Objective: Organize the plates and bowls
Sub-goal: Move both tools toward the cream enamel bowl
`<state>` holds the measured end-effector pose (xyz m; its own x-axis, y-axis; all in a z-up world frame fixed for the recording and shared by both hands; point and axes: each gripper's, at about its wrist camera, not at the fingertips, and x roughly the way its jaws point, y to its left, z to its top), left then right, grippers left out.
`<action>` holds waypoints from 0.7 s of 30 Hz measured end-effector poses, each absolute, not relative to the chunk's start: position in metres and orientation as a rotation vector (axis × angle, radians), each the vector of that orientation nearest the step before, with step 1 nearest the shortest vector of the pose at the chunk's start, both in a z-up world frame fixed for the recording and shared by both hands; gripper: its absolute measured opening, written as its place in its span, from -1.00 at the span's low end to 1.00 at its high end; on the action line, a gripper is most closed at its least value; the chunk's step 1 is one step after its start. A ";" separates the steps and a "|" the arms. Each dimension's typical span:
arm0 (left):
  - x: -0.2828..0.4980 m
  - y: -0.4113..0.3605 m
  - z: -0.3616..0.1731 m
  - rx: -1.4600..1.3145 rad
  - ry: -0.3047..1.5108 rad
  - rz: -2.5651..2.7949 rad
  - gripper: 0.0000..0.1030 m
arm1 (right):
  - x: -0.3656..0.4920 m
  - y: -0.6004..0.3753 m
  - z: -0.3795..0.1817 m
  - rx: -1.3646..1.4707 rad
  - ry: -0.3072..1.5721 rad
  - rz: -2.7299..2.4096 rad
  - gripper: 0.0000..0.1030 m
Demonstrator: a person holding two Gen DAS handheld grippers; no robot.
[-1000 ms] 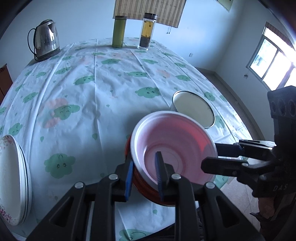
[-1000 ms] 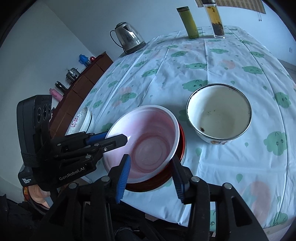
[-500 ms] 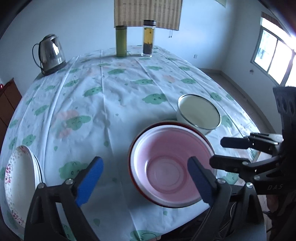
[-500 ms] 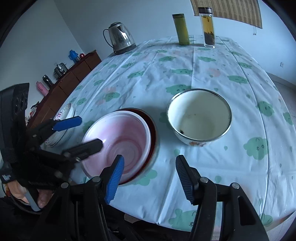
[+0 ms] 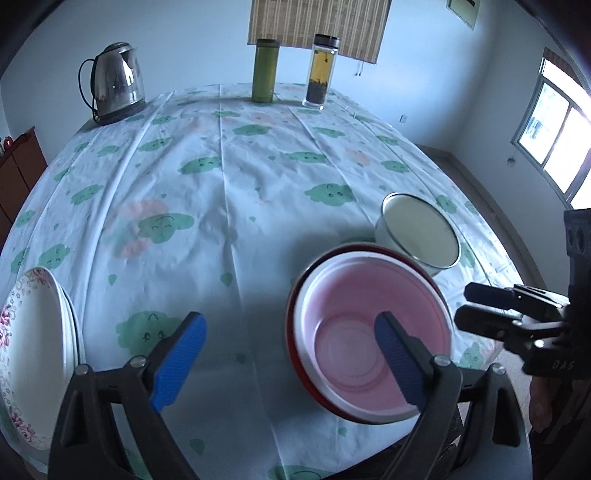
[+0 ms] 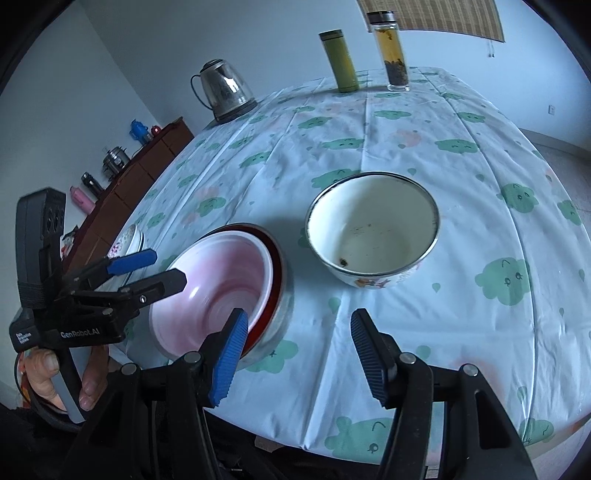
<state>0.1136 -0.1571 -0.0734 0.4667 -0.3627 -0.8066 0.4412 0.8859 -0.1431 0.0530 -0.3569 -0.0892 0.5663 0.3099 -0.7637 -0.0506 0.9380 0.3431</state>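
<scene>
Holding nothing, your left gripper (image 5: 288,354) and right gripper (image 6: 295,354) gape apart (both just widened) beside the pink bowl (image 5: 373,332) nested in red.

Home dining room. Round surface (image 5: 229,192) under a white plastic cloth printed with green clouds. Steel electric kettle (image 5: 112,83), green flask (image 5: 264,70) and glass tea bottle (image 5: 319,70) at the far edge. Dark wooden sideboard (image 6: 129,184) along the wall with bottles and thermoses on top. Bamboo blind (image 5: 317,26) on a plain pale wall, bright window (image 5: 554,147), bare floor.
</scene>
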 end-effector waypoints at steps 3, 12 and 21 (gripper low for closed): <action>0.117 -0.159 -0.084 0.094 0.980 -0.481 0.83 | 0.052 -0.360 -0.091 0.314 0.944 0.211 0.18; 0.122 -0.160 -0.105 0.099 0.988 -0.467 0.83 | 0.052 -0.361 -0.093 0.319 0.943 0.208 0.18; 0.121 -0.165 -0.098 0.131 0.957 -0.464 0.83 | 0.053 -0.371 -0.092 0.339 0.932 0.193 0.18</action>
